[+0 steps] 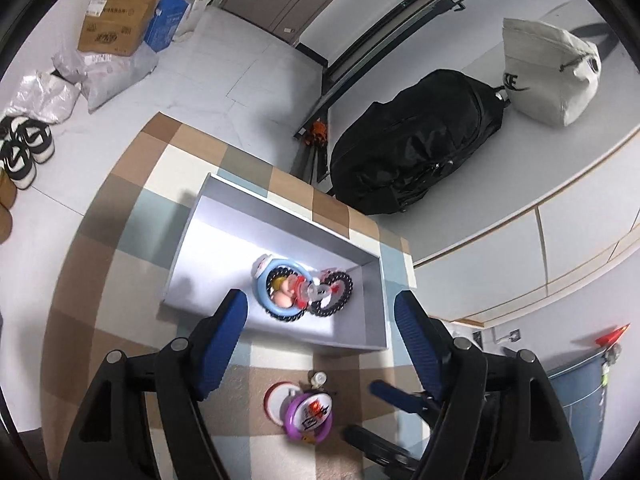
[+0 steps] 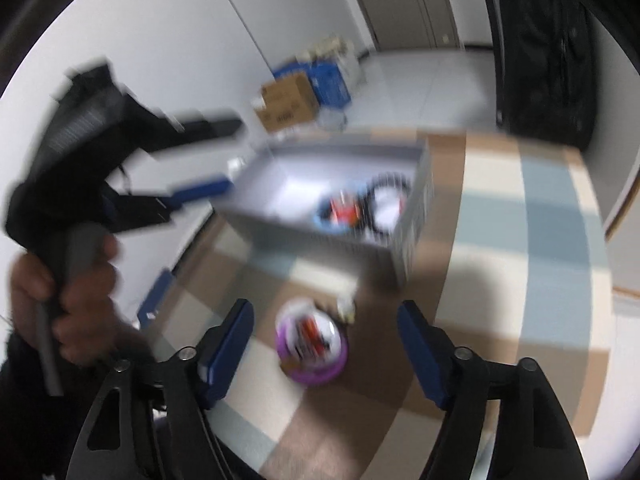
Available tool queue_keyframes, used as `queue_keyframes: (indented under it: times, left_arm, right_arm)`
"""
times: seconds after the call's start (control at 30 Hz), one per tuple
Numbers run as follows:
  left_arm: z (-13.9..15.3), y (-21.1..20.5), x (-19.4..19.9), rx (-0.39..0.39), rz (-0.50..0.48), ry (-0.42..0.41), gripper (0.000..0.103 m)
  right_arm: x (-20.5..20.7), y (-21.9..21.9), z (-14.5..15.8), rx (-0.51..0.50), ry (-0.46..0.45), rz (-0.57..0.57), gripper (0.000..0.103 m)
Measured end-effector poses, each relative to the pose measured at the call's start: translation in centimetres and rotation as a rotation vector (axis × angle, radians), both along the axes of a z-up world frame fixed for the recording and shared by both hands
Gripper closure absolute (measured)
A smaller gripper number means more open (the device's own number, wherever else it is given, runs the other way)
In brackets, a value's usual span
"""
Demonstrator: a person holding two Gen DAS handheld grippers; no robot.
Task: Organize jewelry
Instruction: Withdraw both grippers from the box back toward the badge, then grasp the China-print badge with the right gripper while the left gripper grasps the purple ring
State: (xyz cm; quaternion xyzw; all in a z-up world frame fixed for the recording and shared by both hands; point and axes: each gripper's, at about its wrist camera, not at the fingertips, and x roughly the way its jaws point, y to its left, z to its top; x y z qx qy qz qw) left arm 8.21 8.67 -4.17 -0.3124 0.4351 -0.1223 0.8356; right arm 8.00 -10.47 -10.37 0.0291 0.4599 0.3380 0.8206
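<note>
Closest to the right gripper [image 2: 325, 354], just ahead of its spread, empty fingers, a purple bracelet [image 2: 311, 345] lies flat on the checked bench [image 2: 520, 280]. This view is blurred, so I cannot tell the bracelet's details, but it looks like a stiff plastic ring with a printed charm in its middle. I judge it light and a little slippery. The best hold is probably across the band on one side, not on the charm, because the ring can roll out of a weak pinch.

From the left gripper [image 1: 320, 316], the same bracelet [image 1: 309, 417] lies below and behind the fingertips, with a small white and red disc [image 1: 276, 396] touching its left side. The left gripper is also wide open and holds nothing. It hovers above the near wall of the grey box [image 1: 208, 232].

Inside the box, just beyond the left gripper's fingertips, a blue bracelet [image 1: 280, 292] lies with a small figure charm on it. A bracelet of black beads [image 1: 334, 294] touches it on the right. The beads are on a cord, I think, so this one will be soft and will hang down when lifted.

Far beyond the bench, a black bag [image 1: 416, 148] and a white bag [image 1: 548, 72] stand on the floor.
</note>
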Motion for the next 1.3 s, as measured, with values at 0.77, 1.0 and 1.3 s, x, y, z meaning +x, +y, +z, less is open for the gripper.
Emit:
queue_keyframes:
  times: [0.77, 1.0, 1.3]
  left_arm:
    - [0.2, 0.5, -1.4, -0.007, -0.01, 0.001, 0.031]
    - [-0.1, 0.8, -1.4, -0.021, 0.003, 0.014, 0.031]
    - [-0.5, 1.4, -1.6, -0.055, 0.022, 0.032, 0.031]
  right_arm:
    - [-2.1, 3.8, -1.5, -0.194, -0.077, 0.041, 0.084]
    - [-3.7, 4.7, -1.1, -0.25, -0.154, 0.074, 0.098]
    - [-4.5, 4.6, -0.5, -0.228, -0.163, 0.102, 0.102]
